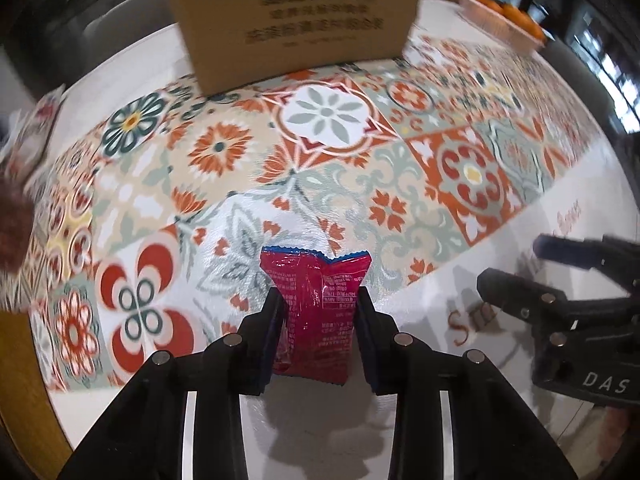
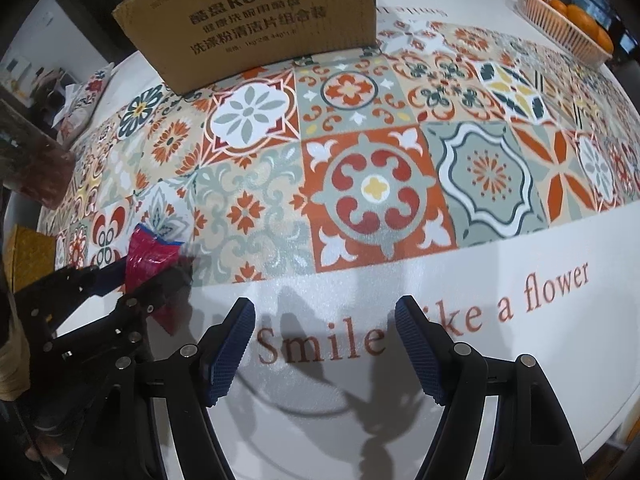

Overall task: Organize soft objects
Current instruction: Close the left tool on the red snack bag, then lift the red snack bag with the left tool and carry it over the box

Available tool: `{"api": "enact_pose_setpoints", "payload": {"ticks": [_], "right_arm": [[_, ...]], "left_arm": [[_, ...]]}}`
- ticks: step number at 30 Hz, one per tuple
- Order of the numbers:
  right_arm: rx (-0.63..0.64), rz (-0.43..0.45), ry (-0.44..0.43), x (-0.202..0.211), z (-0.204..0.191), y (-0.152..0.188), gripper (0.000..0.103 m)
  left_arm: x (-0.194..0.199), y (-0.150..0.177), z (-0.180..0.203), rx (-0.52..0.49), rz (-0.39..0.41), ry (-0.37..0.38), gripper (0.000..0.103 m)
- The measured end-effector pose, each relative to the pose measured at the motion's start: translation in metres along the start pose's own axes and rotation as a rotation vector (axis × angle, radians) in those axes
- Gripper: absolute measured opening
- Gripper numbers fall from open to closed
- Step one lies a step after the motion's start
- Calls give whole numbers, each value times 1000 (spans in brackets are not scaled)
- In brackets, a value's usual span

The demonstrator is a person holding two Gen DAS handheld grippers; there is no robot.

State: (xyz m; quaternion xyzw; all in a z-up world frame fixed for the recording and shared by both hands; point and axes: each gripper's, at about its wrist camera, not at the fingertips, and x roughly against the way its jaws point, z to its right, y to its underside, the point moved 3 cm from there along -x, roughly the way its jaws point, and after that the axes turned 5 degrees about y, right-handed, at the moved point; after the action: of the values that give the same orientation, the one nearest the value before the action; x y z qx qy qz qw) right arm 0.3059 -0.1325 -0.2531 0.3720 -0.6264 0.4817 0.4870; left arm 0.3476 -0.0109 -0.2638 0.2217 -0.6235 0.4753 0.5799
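Left tongs (image 1: 320, 316) angled steeply down, clamping red packet (image 1: 316, 312), right tongs (image 2: 325, 344) agape

Black tongs (image 2: 324, 344), ribbed blue pads (image 2: 232, 350)

Snack packet (image 1: 316, 316) between left tongs (image 1: 320, 334), cardboard box (image 1: 296, 20) behind, orange basket (image 2: 560, 28) far right
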Motion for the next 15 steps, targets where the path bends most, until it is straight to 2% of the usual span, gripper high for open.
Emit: {"api": "enact_pose_setpoints", "payload": {"ticks": [6,15], "right_arm": [[42,56,-8,15,1,-12,74],[95,182,-13,50,3,-34,74]], "left_arm": [[18,-5,0,120,68,0,34],[53,-25,4,226,183,-13,34]]}}
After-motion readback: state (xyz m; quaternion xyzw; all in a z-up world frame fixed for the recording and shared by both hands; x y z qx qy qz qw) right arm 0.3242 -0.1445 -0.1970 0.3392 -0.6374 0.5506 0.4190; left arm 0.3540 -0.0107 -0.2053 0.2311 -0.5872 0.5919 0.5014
